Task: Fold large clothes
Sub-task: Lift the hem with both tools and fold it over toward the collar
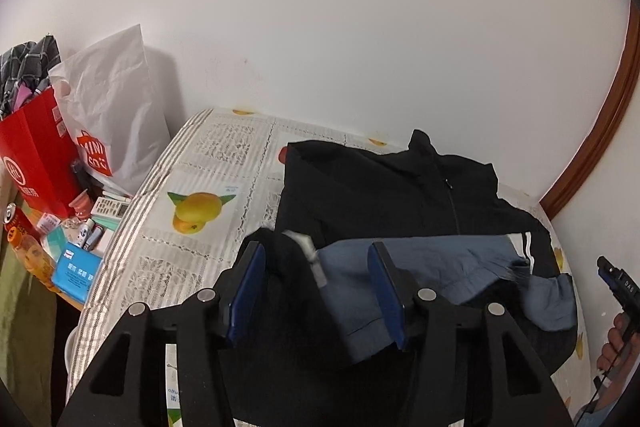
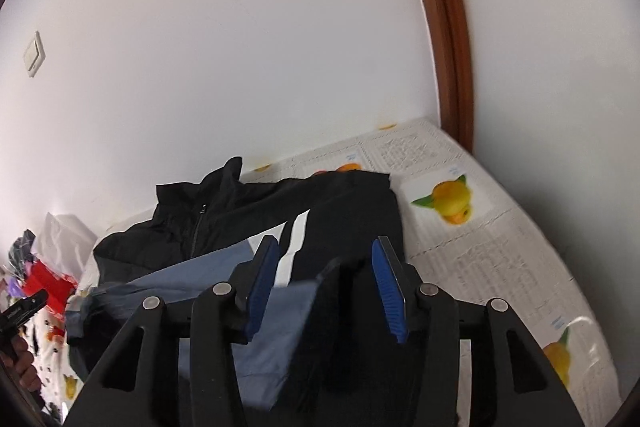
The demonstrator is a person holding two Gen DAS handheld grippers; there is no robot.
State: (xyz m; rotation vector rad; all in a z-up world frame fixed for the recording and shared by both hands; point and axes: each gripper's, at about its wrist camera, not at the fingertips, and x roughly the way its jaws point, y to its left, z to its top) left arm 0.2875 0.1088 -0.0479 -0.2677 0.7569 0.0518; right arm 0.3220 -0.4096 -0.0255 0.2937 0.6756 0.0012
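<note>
A black zip-up jacket point(image 1: 380, 187) with blue lining and white stripes lies on the fruit-print tablecloth point(image 1: 208, 163), its collar toward the wall. Its lower part is folded up, so the blue lining point(image 1: 432, 263) shows. My left gripper point(image 1: 316, 251) is open over the near left of the fold; black cloth and a white label lie loose between its blue pads, which are not pressing. In the right wrist view the jacket point(image 2: 240, 207) lies the same way. My right gripper point(image 2: 325, 243) is open too, with blurred black and blue cloth between its pads. A hand holds it at the left view's right edge point(image 1: 616, 283).
Left of the table a low stand holds a red paper bag point(image 1: 36, 155), a white plastic bag point(image 1: 116, 107), a remote point(image 1: 110, 207) and a blue tissue pack point(image 1: 76, 271). A white wall runs behind the table. A brown door frame point(image 2: 444, 27) rises at the right.
</note>
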